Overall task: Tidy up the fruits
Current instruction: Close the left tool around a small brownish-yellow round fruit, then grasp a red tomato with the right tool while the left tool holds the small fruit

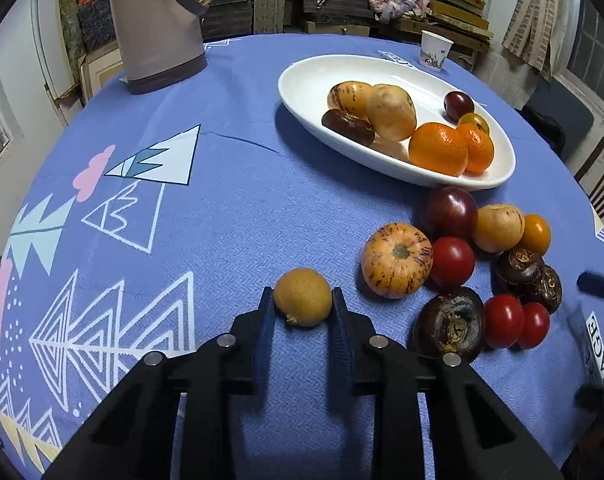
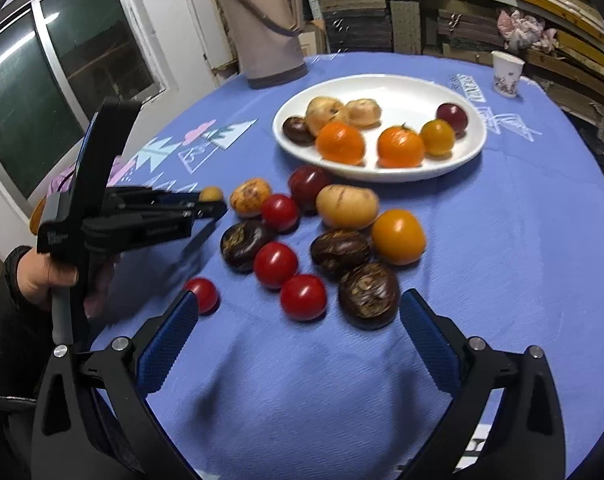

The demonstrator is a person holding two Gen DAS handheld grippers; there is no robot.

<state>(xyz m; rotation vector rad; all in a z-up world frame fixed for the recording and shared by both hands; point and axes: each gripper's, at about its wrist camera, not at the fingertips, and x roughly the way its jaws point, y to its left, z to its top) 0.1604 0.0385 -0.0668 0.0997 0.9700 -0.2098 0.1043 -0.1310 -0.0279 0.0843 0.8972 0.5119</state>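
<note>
A round table under a blue patterned cloth (image 1: pixel 230 216) stood before shelves of stacked boards, and broad bare cloth lay to the left of the fruit and toward the near edge. On it, a small tan fruit (image 1: pixel 303 297) sat between the fingertips of the left gripper (image 1: pixel 301 303). The jaws stood narrowly apart, each pad touching or just beside a flank of the fruit, though whether they pressed it could not be told; it rested on the cloth. Just to its right lay a speckled orange fruit (image 1: pixel 397 260), then a loose cluster touching one another: red tomatoes (image 1: pixel 451 261), a dark plum (image 1: pixel 448 211), a yellow tomato (image 1: pixel 535 234) and dark water chestnuts (image 1: pixel 449 323). Beyond the cluster, the white oval dish (image 1: pixel 302 80) held two tangerines (image 1: pixel 439 148), pale speckled fruits and a few small dark ones. The right gripper (image 2: pixel 298 312) hovered at the near side of the cluster, jaws wide apart and holding nothing, a red tomato just beside its left finger. A thermos (image 1: pixel 158 24) and a paper cup (image 1: pixel 435 49) stood near the far edge.
</note>
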